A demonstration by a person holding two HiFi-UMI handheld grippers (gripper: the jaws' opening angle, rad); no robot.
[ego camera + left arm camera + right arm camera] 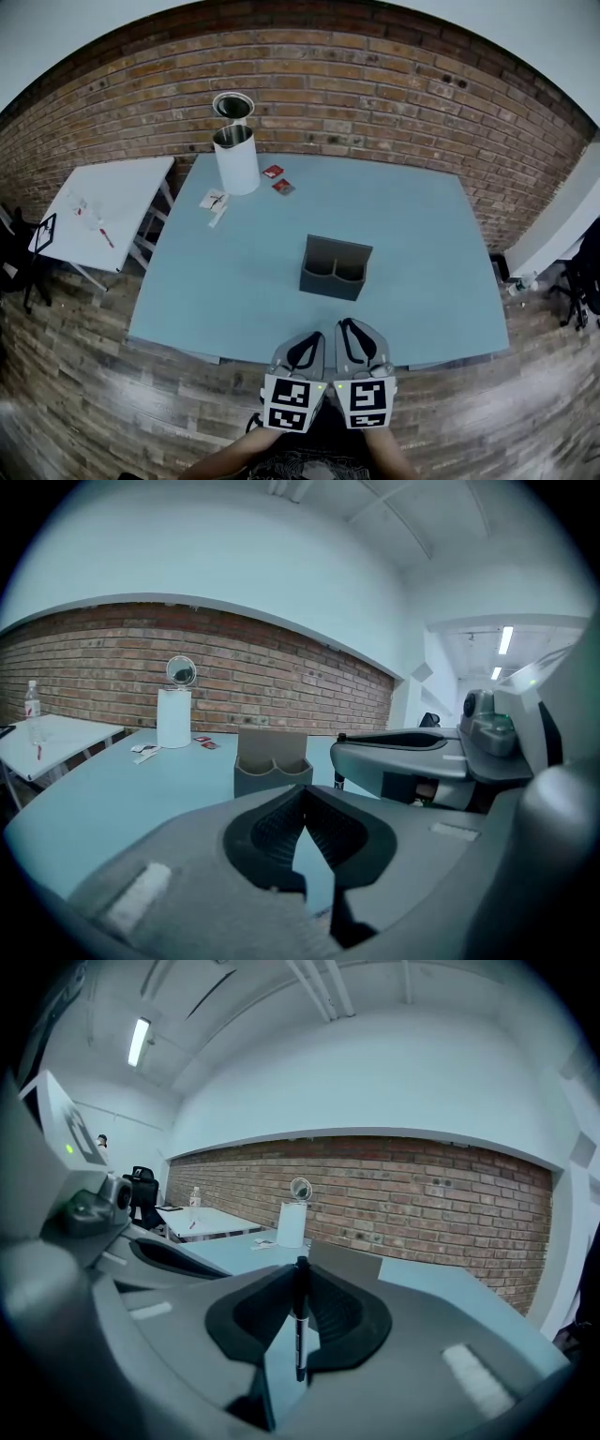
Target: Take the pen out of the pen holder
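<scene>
The dark grey pen holder (336, 267) stands mid-table with two round wells that look empty from above. Both grippers hover side by side over the table's near edge, short of the holder. My right gripper (354, 342) is shut on a black pen (300, 1335), which stands upright between its pads in the right gripper view, with the holder (345, 1258) just beyond. My left gripper (302, 354) has its pads (281, 822) meeting at the tips with nothing between them. In the left gripper view the holder (272, 766) is ahead and the right gripper's body (403, 752) is alongside.
A white cylinder (236, 159) with a small round mirror (232, 105) behind it stands at the table's far left. Red packets (277, 178) and white paper slips (214, 201) lie near it. A white side table (103, 211) stands to the left, and a brick wall (375, 94) runs behind.
</scene>
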